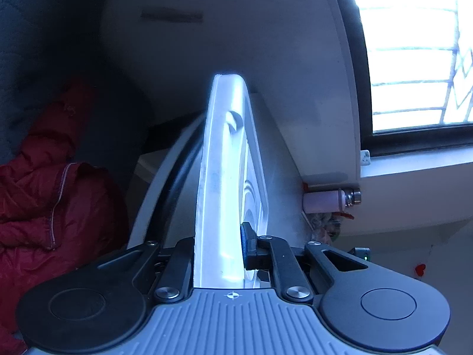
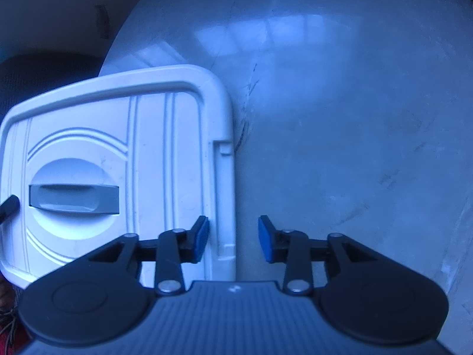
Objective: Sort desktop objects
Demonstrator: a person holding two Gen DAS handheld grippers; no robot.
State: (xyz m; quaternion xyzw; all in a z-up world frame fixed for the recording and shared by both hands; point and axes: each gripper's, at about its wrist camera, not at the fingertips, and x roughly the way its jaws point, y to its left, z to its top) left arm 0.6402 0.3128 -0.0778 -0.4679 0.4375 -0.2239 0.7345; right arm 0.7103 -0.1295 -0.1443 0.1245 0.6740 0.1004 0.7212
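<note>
My left gripper (image 1: 220, 248) is shut on the edge of a white plastic box lid (image 1: 224, 162), which I see edge-on, running away from the camera. In the right wrist view the same lid (image 2: 118, 162) shows its top face with a grey recessed handle (image 2: 74, 199), over the left part of a white table (image 2: 340, 118). The tip of a left finger (image 2: 9, 205) shows at the lid's left edge. My right gripper (image 2: 233, 242) is open and empty, its fingers straddling the lid's right rim.
A red padded jacket (image 1: 44, 207) lies at the left. A pink bottle with a steel cap (image 1: 328, 201) lies on its side by the wall under a bright window (image 1: 414, 53). A wall socket (image 1: 366, 158) sits at the sill.
</note>
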